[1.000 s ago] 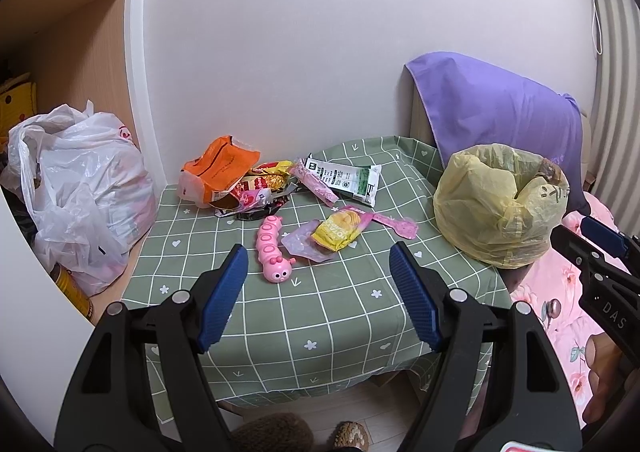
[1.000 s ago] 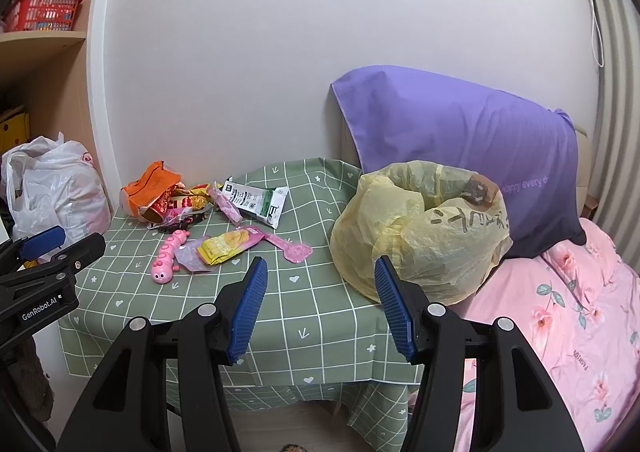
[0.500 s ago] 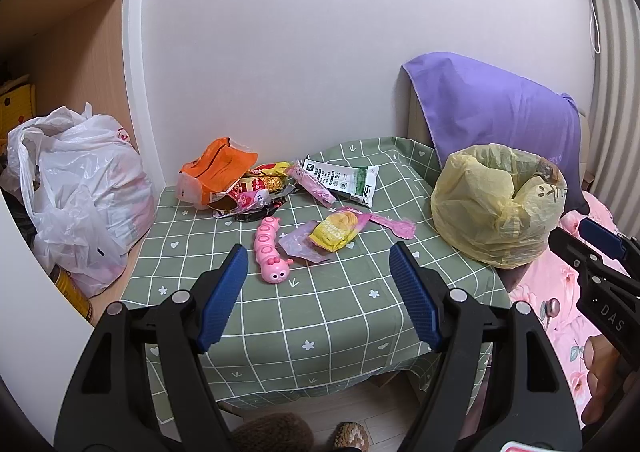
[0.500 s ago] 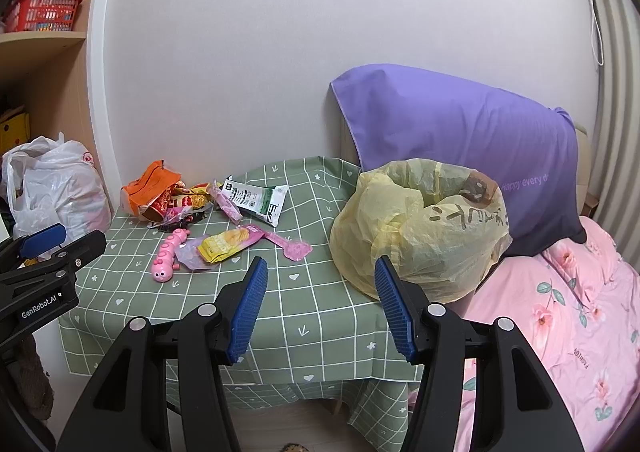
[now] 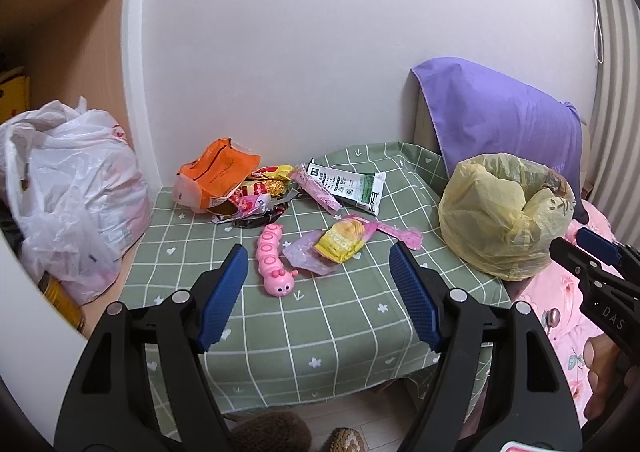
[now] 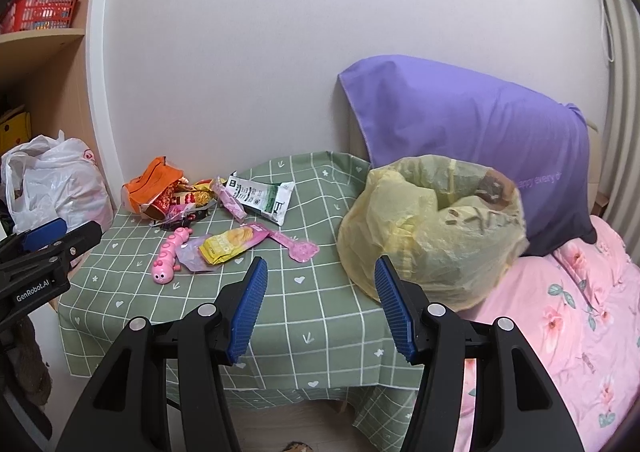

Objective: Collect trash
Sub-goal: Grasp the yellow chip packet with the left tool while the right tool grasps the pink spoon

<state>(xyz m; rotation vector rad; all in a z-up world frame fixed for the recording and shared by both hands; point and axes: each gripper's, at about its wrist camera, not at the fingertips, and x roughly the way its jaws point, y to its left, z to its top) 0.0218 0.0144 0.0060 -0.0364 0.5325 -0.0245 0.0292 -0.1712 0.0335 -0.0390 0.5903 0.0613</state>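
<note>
Green checked cloth covers the worktop [image 5: 332, 316] ahead of our left tool [image 5: 316, 284], spread and empty; since a second ago almost nothing has shifted, so collecting hasn't begun. Wrappers [image 5: 340, 244] lie just beyond its tips, clear cloth between. From our right tool [image 6: 318, 300], also spread, the yellow trash bag [image 6: 432, 232] sits ahead-right at the worktop's edge against the bed [image 6: 560, 312].

Black clamp frames, ribbed blue fingers [image 5: 222, 290]
</note>
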